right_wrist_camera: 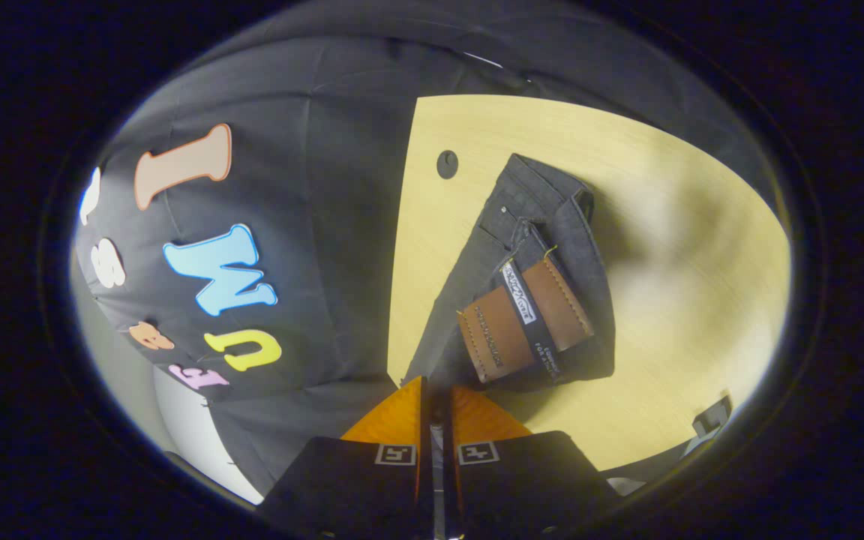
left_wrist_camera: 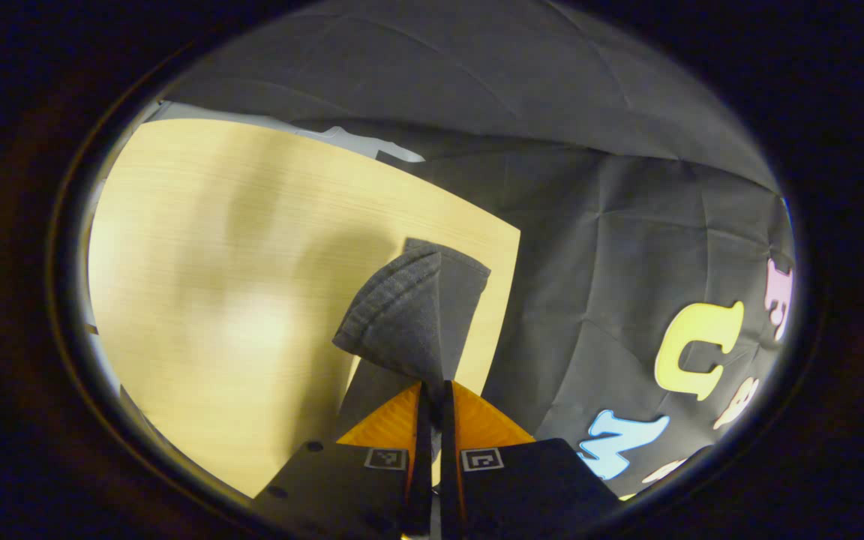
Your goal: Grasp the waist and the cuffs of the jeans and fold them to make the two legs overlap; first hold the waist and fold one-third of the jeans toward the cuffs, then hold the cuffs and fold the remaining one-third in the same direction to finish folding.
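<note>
Both claws pinch dark jeans lifted above a pale wood-grain tabletop (left_wrist_camera: 199, 247)

The left claw (left_wrist_camera: 432, 390) grips a cuff (left_wrist_camera: 409, 315) of coarse woven denim, seemingly to carry one leg over the other; the right claw (right_wrist_camera: 436, 397), closed, appears to clamp the waist (right_wrist_camera: 529, 300) beside its stitched brown leather patch (right_wrist_camera: 526, 319)

A staged recording booth, not a lived-in room: black cloth (left_wrist_camera: 477, 97) hangs as wall close behind the desk (left_wrist_camera: 199, 247) and drapes overhead like a tent. The desk is pale wood laminate with a round cable hole (right_wrist_camera: 447, 163) near its edge, office-style furniture under bright lighting.
</note>
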`<control>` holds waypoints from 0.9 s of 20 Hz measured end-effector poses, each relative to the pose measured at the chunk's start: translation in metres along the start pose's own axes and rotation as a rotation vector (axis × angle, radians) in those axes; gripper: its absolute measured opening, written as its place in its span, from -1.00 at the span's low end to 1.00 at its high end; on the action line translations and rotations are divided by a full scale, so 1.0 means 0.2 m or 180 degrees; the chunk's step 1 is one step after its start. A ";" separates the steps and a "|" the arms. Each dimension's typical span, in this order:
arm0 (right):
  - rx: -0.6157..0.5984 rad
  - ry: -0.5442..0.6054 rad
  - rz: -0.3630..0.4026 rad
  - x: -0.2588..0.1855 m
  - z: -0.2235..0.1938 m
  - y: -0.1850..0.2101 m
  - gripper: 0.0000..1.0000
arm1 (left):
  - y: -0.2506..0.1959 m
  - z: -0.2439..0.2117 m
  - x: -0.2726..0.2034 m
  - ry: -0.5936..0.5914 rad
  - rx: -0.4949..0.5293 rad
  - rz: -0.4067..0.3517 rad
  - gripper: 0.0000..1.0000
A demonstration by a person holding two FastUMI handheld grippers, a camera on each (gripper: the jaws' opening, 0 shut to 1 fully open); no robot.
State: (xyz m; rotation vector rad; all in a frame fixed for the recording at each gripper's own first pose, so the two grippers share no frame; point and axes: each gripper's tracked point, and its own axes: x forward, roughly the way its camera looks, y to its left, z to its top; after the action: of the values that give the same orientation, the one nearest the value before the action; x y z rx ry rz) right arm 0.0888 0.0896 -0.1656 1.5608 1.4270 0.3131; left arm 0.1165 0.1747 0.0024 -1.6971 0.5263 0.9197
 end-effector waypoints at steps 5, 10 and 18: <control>0.0400 -0.0110 -0.0107 0.00 0.48 -0.26 -0.88 | -0.24 -0.08 0.49 0.0055 0.0094 0.0123 -0.72; 0.0609 -0.0320 -0.0007 0.17 0.77 -0.26 -0.85 | -0.24 0.00 0.81 0.0010 0.0408 0.0347 -0.76; 0.0145 -0.0623 -0.0471 0.37 0.68 -0.39 -0.96 | -0.25 -0.15 1.03 0.0129 0.1281 0.0498 -0.75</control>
State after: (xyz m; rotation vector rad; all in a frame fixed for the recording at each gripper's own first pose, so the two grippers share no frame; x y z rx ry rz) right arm 0.1597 0.0796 -0.3243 1.4693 1.3941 0.0386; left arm 0.2862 0.1833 -0.1267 -1.3255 0.8218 0.8253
